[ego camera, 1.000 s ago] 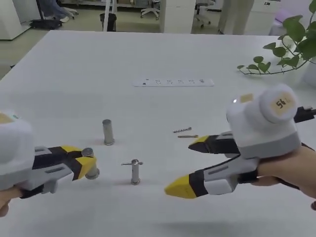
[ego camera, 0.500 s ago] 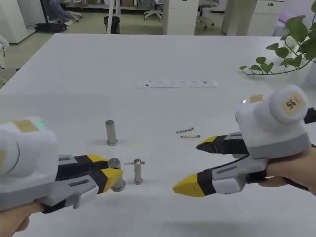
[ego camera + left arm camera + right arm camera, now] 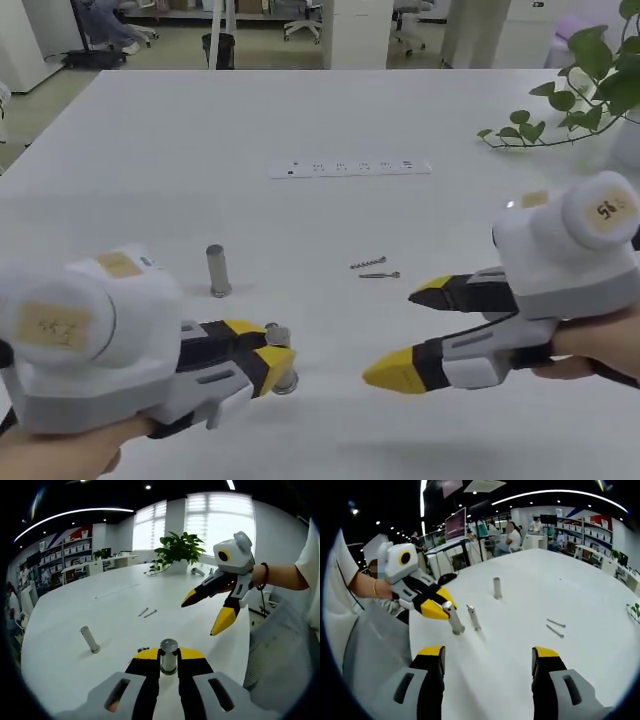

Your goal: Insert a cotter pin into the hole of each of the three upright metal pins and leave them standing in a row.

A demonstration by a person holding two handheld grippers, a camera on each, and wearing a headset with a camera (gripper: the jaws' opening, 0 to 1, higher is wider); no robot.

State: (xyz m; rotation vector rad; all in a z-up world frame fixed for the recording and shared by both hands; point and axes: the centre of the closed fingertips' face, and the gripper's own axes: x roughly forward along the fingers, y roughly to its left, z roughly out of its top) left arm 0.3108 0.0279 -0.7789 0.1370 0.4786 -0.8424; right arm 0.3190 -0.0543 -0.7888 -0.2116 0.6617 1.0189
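My left gripper (image 3: 168, 652) is shut on an upright metal pin (image 3: 168, 661) and holds it on the white table. In the head view this left gripper (image 3: 262, 352) is at the lower left, with a grey pin (image 3: 284, 380) showing at its tips. The right gripper view shows the held pin (image 3: 454, 620) beside a second pin (image 3: 473, 618) with a cotter pin through it. A third, bare pin (image 3: 215, 270) stands further back. Two loose cotter pins (image 3: 375, 269) lie mid-table. My right gripper (image 3: 410, 335) hovers open at the right, holding nothing.
A white power strip (image 3: 350, 167) lies across the far middle of the table (image 3: 150, 150). A potted plant (image 3: 590, 90) stands at the far right corner. Chairs and office furniture stand beyond the table's far edge.
My left gripper has carried its pin to the right, close to the pin fitted with a cotter pin. The right gripper has stayed open and shifted slightly to the right.
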